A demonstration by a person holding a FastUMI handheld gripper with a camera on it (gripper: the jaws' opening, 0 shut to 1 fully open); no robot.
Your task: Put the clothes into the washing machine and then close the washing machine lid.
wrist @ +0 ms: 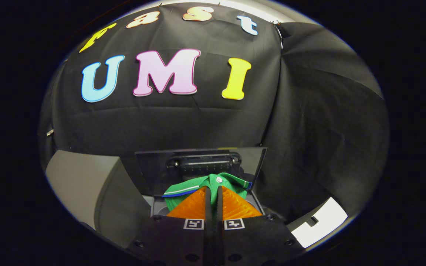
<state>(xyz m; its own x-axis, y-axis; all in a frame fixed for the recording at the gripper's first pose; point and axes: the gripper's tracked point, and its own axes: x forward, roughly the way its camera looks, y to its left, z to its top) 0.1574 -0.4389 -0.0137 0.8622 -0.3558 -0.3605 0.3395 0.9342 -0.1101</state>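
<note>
A green garment [183, 190] with a blue-and-white trimmed collar and a small white button hangs from my gripper [213, 189]. Both fingers are pressed together on the cloth near the collar. Just beyond the fingers stands the washing machine's dark glass lid [154, 170], raised upright, with its handle recess [203, 164] facing me. Below the garment I see a piece of the machine's grey top rim [157, 208]; the tub opening is hidden by the cloth and the fingers.
A grey-white panel [83, 181] stands to the left of the machine. To the right lies a white surface with a dark notch [318, 221]. Black cloth walls close in behind and on the right.
</note>
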